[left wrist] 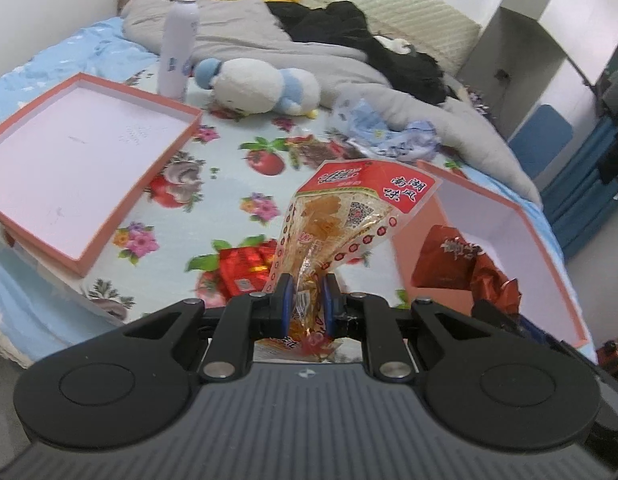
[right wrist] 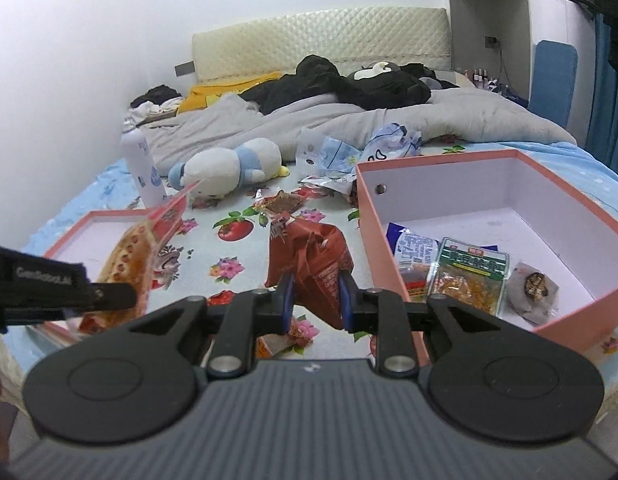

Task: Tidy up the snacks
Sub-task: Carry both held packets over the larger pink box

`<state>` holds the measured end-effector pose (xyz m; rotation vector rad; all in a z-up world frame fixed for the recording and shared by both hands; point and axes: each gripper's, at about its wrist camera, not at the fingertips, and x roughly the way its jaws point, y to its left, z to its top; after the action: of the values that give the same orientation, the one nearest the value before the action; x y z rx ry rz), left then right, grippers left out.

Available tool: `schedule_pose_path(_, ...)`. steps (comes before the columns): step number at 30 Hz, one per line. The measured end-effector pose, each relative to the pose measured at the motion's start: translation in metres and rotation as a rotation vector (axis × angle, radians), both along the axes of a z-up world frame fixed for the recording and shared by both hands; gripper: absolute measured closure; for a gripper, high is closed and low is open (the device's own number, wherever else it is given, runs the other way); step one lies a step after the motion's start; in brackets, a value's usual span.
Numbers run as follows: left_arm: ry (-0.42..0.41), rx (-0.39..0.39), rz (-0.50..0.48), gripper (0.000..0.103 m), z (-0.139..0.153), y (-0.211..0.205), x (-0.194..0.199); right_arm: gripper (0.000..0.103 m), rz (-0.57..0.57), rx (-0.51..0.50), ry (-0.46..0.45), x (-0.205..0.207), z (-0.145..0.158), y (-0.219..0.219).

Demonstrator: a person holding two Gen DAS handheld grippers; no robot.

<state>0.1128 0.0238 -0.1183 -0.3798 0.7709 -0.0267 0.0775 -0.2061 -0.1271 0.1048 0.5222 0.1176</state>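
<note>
My left gripper (left wrist: 307, 290) is shut on a clear orange snack packet with a red top (left wrist: 341, 216), held above the bed; it also shows in the right wrist view (right wrist: 137, 256). My right gripper (right wrist: 316, 294) is shut on a dark red snack bag (right wrist: 313, 264), held just left of the pink box (right wrist: 373, 240); the bag also shows in the left wrist view (left wrist: 457, 260). The box holds a green-labelled packet (right wrist: 469, 276), a blue-white packet (right wrist: 417, 244) and a grey wrapped bun (right wrist: 533, 288). A red packet (left wrist: 245, 270) and a brown packet (right wrist: 283, 203) lie on the sheet.
The pink box lid (left wrist: 69, 160) lies open side up at the left. A white spray bottle (left wrist: 177, 46) stands behind it, beside a blue-white plush toy (left wrist: 257, 86). Crumpled blue-white wrappers (right wrist: 365, 152), a grey quilt (right wrist: 269, 124) and black clothes (right wrist: 349, 84) lie farther back.
</note>
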Motion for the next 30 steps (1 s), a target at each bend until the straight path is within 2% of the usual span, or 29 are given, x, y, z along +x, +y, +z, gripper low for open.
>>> schedule_pose_path(2,0.004,-0.026,-0.026,0.085,0.004,-0.006,-0.001,0.077,-0.021,0.0,-0.005,-0.008,0.004,-0.006)
schedule_pose_path(10,-0.013,-0.041,-0.102,0.085,0.015,-0.033,-0.008,0.077,-0.086,-0.013,-0.007,-0.035,0.011,-0.035)
schedule_pose_path(17,-0.007,-0.05,-0.155,0.085,0.013,-0.058,-0.007,0.077,-0.113,-0.033,0.003,-0.048,0.009,-0.051)
schedule_pose_path(22,-0.011,-0.044,-0.203,0.085,0.012,-0.078,0.002,0.077,-0.152,-0.025,-0.01,-0.045,0.01,-0.067)
schedule_pose_path(30,-0.062,-0.022,-0.314,0.085,0.024,-0.122,0.037,0.077,-0.22,-0.042,-0.053,-0.019,0.016,-0.097)
